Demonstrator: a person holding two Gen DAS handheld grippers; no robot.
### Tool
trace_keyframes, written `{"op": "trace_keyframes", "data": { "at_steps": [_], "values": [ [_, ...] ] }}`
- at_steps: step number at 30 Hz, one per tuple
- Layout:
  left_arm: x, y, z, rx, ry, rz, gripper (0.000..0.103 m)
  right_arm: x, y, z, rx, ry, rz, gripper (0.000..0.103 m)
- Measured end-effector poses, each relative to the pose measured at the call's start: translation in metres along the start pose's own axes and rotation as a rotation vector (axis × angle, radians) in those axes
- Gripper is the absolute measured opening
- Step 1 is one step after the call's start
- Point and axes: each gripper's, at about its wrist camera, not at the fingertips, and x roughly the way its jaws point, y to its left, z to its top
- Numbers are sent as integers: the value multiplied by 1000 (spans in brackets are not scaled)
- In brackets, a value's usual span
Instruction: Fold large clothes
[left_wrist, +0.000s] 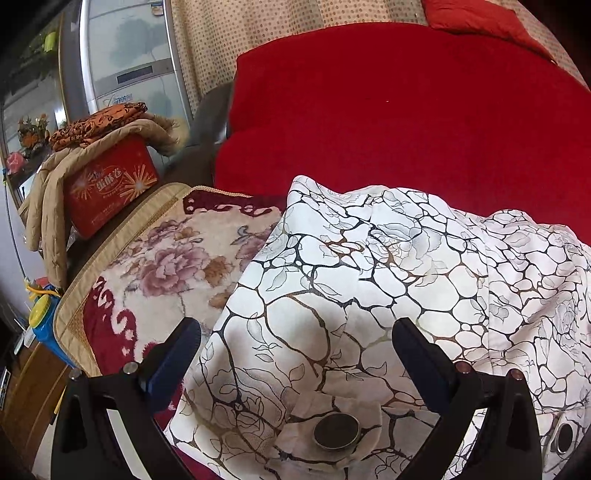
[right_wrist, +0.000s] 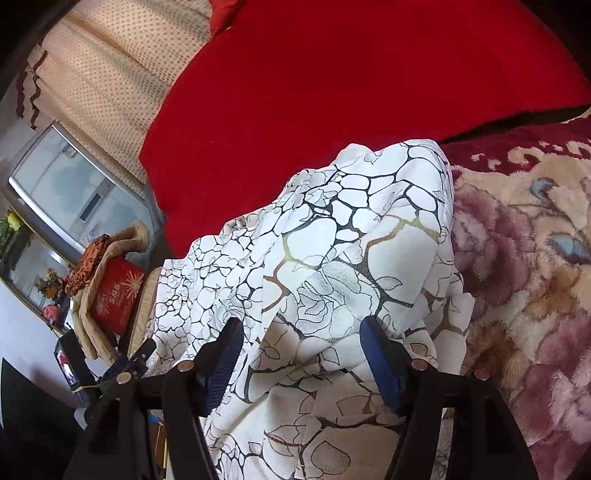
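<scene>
1. My left tongs (left_wrist: 295, 332) and right tongs (right_wrist: 301, 332) gape wide, gripping nothing, over the white crackle-and-rose printed garment (left_wrist: 369, 277) at lower centre.
2. I judge: pinch one edge layer only, avoiding the round metal snap (left_wrist: 336, 430).

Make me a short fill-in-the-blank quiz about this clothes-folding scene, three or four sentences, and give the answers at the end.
1. The white garment is printed with black lines and ____ flowers.
2. Behind the garment lies a plain ____ blanket.
3. Both the left gripper and the right gripper have their jaws ____.
4. The red box at the left has a ____ coat draped over it.

Missing words: rose; red; open; tan
</scene>
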Motion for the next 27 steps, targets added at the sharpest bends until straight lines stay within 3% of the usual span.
{"op": "trace_keyframes", "data": {
  "at_steps": [7,19,27],
  "values": [
    [1,2,-1,7,0,6,103,-5,-11,1,41,7,53,72],
    [2,1,-3,21,-2,12,103,-2,-10,1,2,31,49,73],
    [6,6,-4,12,4,31,103,-1,-20,4,59,40,94,75]
  ]
}}
